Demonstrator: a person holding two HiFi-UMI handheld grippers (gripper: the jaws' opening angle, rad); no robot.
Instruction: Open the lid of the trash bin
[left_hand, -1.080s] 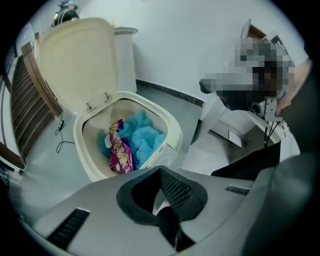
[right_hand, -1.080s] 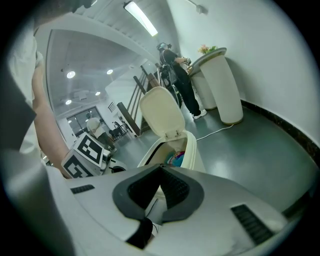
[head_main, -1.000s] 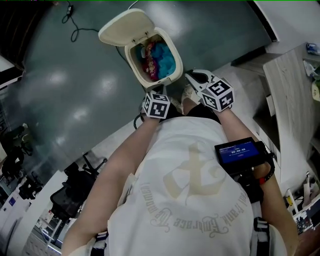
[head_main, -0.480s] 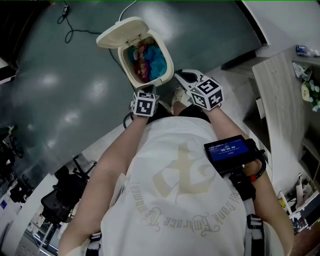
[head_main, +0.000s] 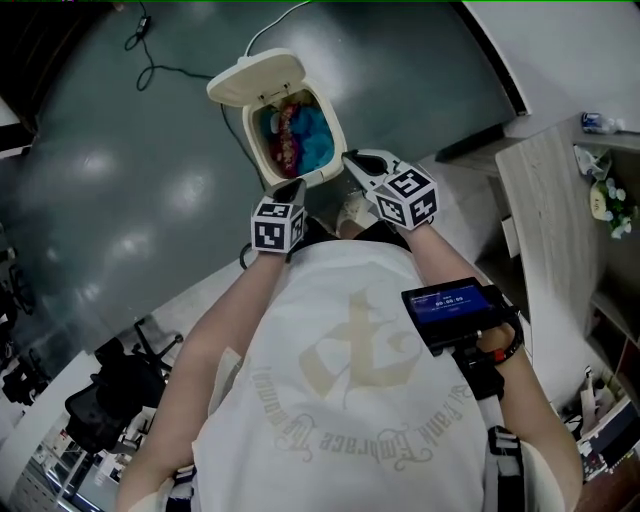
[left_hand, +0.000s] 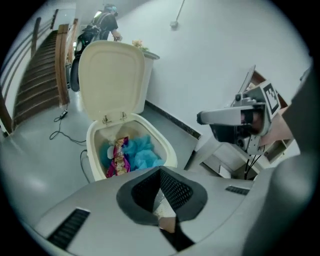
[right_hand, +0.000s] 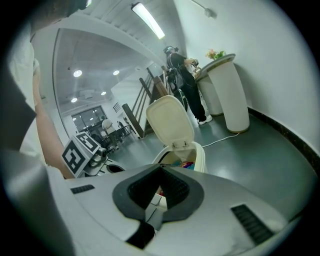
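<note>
The cream trash bin (head_main: 322, 172) stands on the dark floor with its lid (head_main: 255, 78) tipped up and back. A blue bag (left_hand: 142, 152) and a pink wrapper (left_hand: 117, 157) lie inside. My left gripper (head_main: 296, 187) hovers just short of the bin's near rim, jaws together and holding nothing. My right gripper (head_main: 352, 162) is at the rim's near right corner, also shut and empty. In the left gripper view the bin (left_hand: 167, 150) and its lid (left_hand: 111, 80) sit beyond the left gripper (left_hand: 161, 172). The right gripper view has the bin (right_hand: 197, 152) past the right gripper (right_hand: 161, 170).
A black cable (head_main: 160, 65) trails over the floor behind the bin. A wooden shelf unit (head_main: 560, 220) stands to the right, office chairs (head_main: 110, 400) at lower left. A person (right_hand: 185, 85) stands at a white counter (right_hand: 227, 95) far off. A screen device (head_main: 455, 305) rides on the right forearm.
The lid stays up throughout. The head view has drifted, so the bin looks slightly smaller. Both grippers keep their places by its near rim, still shut.
</note>
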